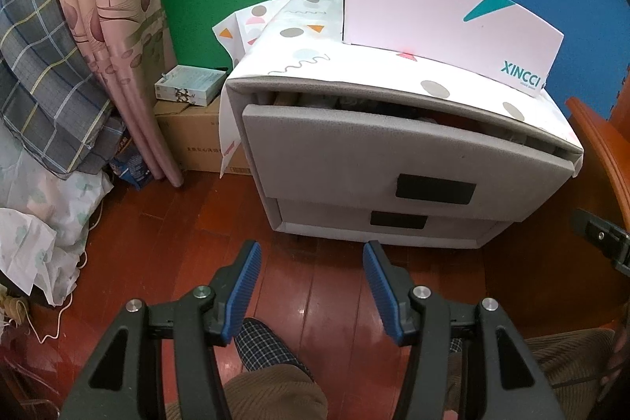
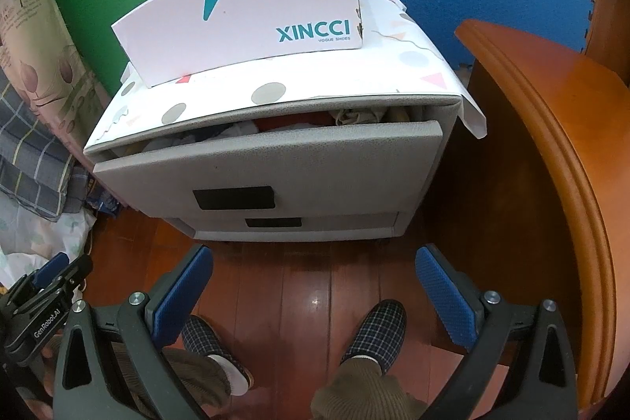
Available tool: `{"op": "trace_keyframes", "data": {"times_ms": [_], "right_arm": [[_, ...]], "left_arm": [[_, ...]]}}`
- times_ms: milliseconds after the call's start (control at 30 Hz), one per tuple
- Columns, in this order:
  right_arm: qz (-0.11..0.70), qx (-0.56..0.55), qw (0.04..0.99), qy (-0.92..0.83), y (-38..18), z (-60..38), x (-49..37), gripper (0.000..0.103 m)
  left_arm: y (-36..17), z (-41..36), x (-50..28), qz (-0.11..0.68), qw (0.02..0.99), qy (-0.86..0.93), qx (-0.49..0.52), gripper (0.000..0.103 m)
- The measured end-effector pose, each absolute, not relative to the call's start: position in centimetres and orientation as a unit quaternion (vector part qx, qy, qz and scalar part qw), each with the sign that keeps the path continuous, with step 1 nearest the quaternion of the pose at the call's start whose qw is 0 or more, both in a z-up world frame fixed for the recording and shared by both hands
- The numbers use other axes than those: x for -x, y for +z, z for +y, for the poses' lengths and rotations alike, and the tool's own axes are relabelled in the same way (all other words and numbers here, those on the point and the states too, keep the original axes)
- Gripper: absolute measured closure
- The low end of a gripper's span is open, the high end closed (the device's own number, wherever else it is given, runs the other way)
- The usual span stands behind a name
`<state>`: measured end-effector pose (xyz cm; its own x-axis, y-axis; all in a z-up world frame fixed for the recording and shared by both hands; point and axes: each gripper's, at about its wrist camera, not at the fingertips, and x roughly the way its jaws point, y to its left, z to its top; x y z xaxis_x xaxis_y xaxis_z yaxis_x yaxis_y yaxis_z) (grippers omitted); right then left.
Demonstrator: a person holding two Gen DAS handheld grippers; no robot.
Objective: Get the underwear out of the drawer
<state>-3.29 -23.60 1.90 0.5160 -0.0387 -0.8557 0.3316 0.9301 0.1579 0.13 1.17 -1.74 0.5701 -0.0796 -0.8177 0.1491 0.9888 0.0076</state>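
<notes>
and here we are in front of the small grey cabinet [image 2: 275, 160], both grippers hanging back over the wooden floor [image 2: 291, 286] with nothing in them. the left gripper [image 1: 311, 282] has its blue pads apart, released, only bare floor between them; the right gripper [image 2: 315, 286] stands spread even wider, empty as well. now the progress: the top drawer [image 1: 393, 160] is already pulled out a little, a gap showing along its top edge, and that looks like the only step done so far. through the gap you can see a jumble of folded clothes [image 2: 299, 123], light and dark pieces and a reddish one, all inside the drawer under the cabinet's top; which of them is the underwear i cannot tell from here, but that's where it must be. nothing is out yet, so by my reckoning the reach in, the pinch and the lift are all left, and the gap looks narrow, so the drawer may want pulling further first. the count: two drawers, the top one ajar and the lower drawer [image 2: 283, 223] closed, each with one dark patch on its front; one white shoe box [image 2: 244, 30] on the patterned paper [image 2: 275, 89] covering the top; two grippers; two checked slippers [image 2: 378, 329] on the person's feet below.
</notes>
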Motion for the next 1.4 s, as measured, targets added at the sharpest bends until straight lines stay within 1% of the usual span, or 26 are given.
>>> {"op": "trace_keyframes", "data": {"times_ms": [1400], "right_arm": [[0.479, -0.163, 0.856, -0.101, 1.69, -23.69, 3.40, 0.001]], "left_arm": [[-2.20, 1.41, -0.19, 0.470, 0.880, -0.064, -0.030, 0.048]]}}
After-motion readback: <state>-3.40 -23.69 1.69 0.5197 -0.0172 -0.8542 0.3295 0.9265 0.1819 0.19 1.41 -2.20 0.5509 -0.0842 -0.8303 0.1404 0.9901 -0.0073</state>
